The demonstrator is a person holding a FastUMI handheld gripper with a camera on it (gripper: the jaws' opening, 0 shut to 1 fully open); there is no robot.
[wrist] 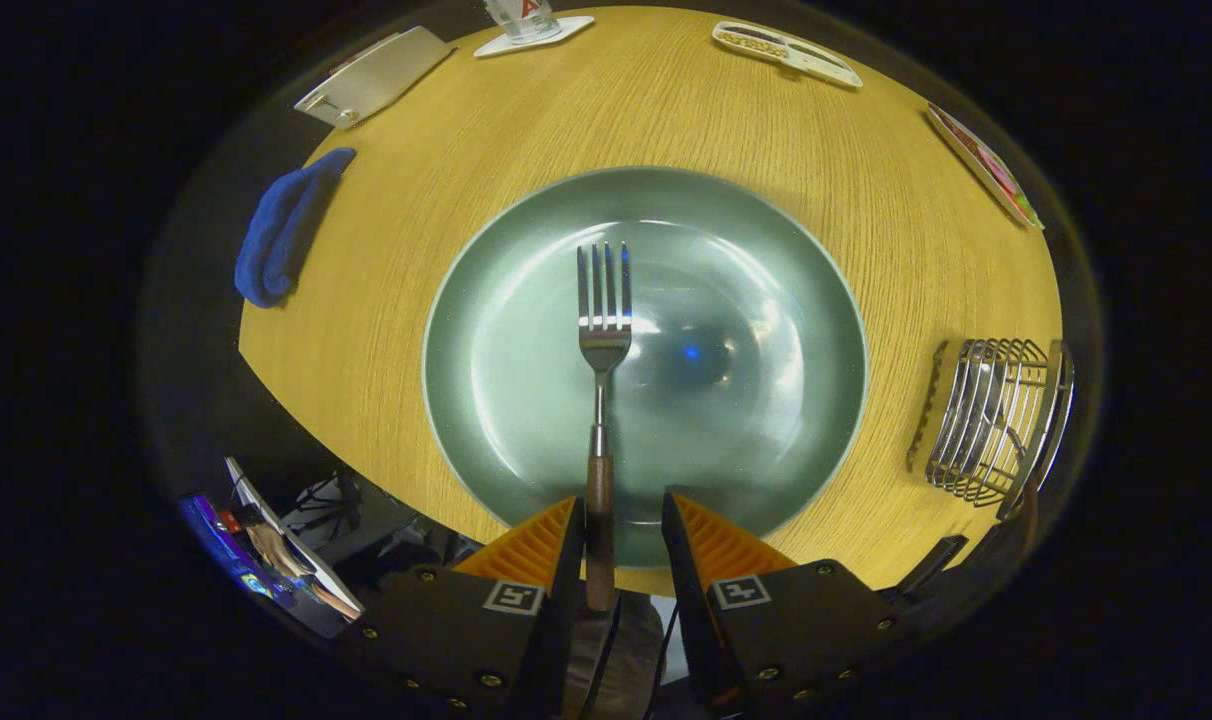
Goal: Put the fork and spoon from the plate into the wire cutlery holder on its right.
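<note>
A metal fork [603, 310] with a brown wooden handle lies lengthwise over the grey-green plate [766, 300], tines pointing away from me. Its handle runs back over the plate's near rim and in between my fingers. My gripper [621, 502] is open. The handle rests against the left finger's inner side, and a clear gap separates it from the right finger. The wire cutlery holder [996, 420] stands on the table to the right of the plate, beyond the right finger. A brownish handle-like piece shows at the holder's near end; I cannot tell what it is.
The round wooden table [386, 330] carries a blue cloth [281, 235] at the left edge, a flat silver item [376, 75] and a glass on a white coaster [531, 30] at the back, and two flat cards [786, 50] [986, 165] at the back right.
</note>
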